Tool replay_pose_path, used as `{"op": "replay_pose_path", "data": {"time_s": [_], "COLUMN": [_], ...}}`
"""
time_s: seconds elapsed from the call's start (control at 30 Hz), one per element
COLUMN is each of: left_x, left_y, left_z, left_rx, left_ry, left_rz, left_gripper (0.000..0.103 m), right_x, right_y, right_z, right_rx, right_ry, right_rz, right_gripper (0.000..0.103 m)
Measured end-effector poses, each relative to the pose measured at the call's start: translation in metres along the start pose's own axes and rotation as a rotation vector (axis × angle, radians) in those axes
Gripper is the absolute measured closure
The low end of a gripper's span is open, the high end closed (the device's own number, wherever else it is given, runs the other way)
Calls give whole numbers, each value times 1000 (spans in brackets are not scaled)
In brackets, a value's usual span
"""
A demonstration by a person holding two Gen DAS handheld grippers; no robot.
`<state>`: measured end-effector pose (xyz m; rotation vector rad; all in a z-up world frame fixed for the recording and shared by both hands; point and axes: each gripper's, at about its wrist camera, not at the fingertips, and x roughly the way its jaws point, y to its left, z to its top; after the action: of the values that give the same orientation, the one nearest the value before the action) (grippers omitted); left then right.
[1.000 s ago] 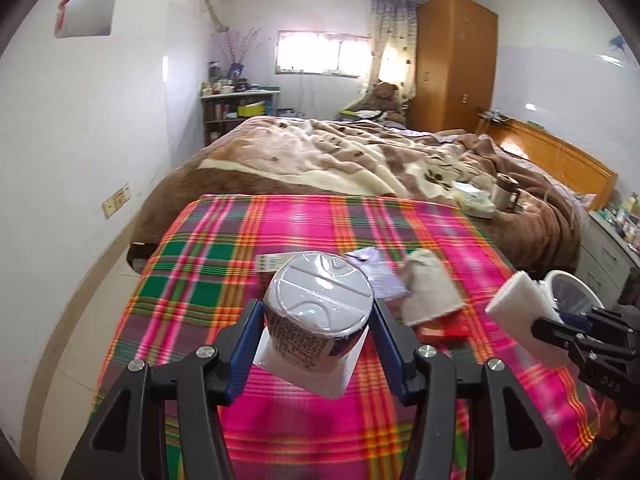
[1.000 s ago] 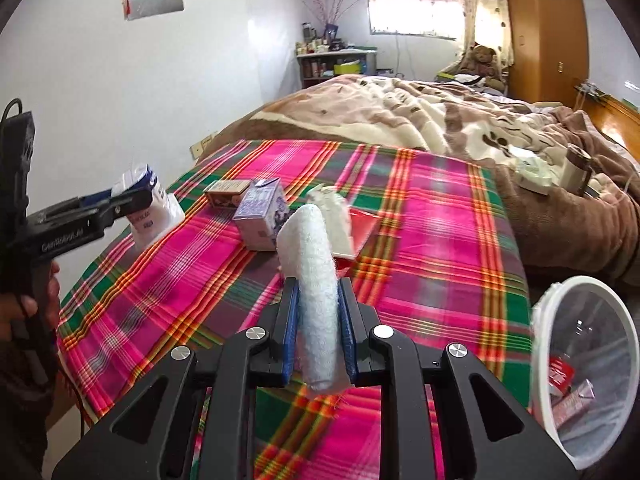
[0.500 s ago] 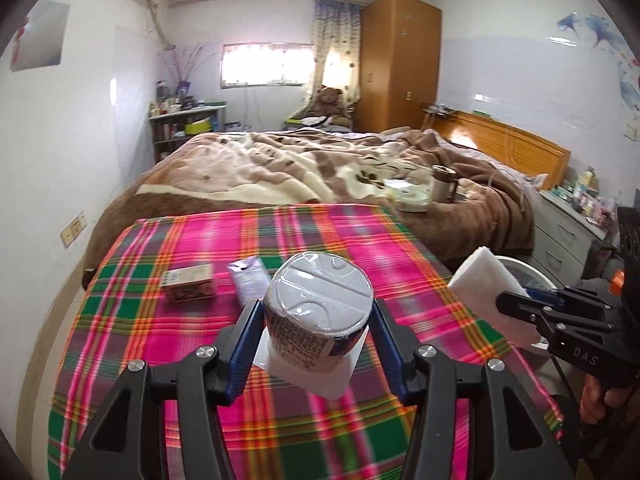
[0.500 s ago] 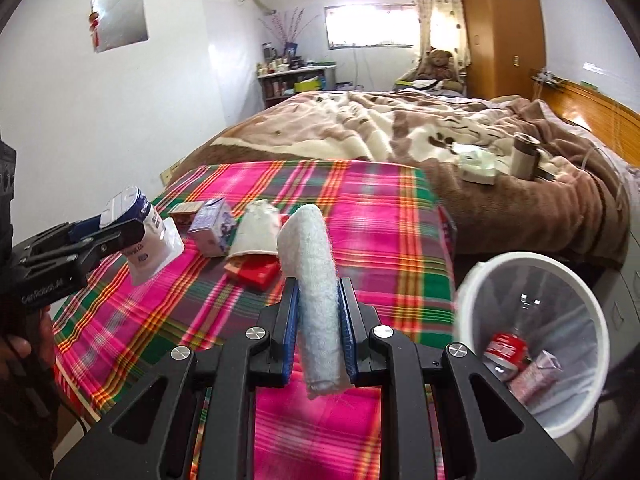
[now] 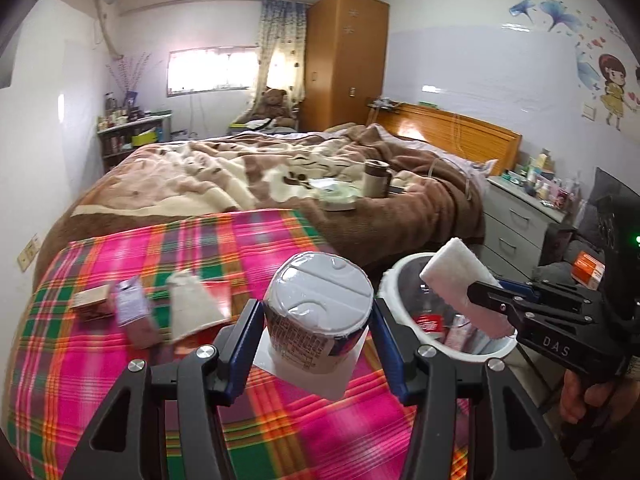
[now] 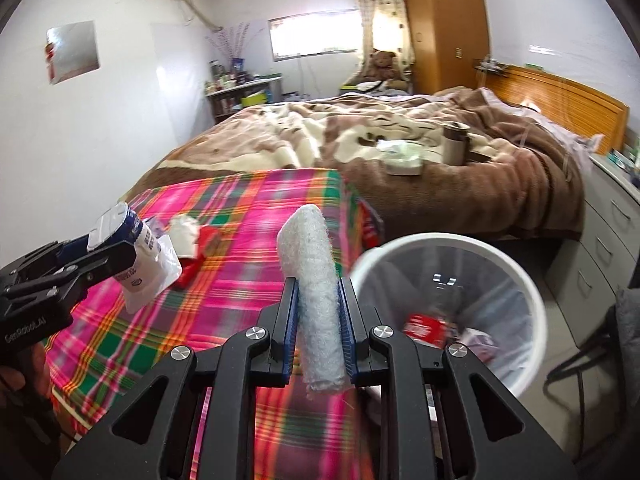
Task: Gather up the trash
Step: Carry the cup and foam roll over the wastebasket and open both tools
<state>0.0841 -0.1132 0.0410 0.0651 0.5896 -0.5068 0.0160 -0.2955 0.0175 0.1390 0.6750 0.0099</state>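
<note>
my left gripper [image 5: 318, 344] clamps the sealed cup [image 5: 318, 312]; my right gripper [image 6: 319, 316] pinches the white pad [image 6: 316, 292]. releasing short of the bin [image 6: 532, 304], i risk both landing outside.

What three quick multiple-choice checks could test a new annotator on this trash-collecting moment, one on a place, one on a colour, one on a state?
1. Where does the white waste bin stand?
A. On the plaid cloth
B. On the floor past the plaid-covered table's edge
C. On the bed

2. What colour is the pad held in the right gripper?
A. White
B. Red
C. Green

3. How is the left gripper?
A. Empty and open
B. Shut on a cup with a sealed lid
C. Shut on a red can

Answers:
1 B, its rim sits beyond the plaid cloth, with floor beside it.
2 A, the foam pad is white.
3 B, the fingers clamp the sealed cup.
</note>
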Motion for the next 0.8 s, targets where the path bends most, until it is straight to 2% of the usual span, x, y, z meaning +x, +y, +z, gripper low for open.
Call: {"op": "replay_pose_path", "data": {"time_s": [0.33, 0.8], "left_x": [38, 93], "left_y": [-55, -113], "left_z": [4, 8], "left_rx": [21, 36], "left_ry": [45, 93], "left_rz": [-119, -176], "left_gripper": [48, 48], "right_x": [-2, 15], "right_y": [-53, -100], "right_z": [-2, -8], "right_rx": [75, 118], "right_ry": [10, 68], "right_rz": [-92, -147], "right_gripper": [83, 83]}}
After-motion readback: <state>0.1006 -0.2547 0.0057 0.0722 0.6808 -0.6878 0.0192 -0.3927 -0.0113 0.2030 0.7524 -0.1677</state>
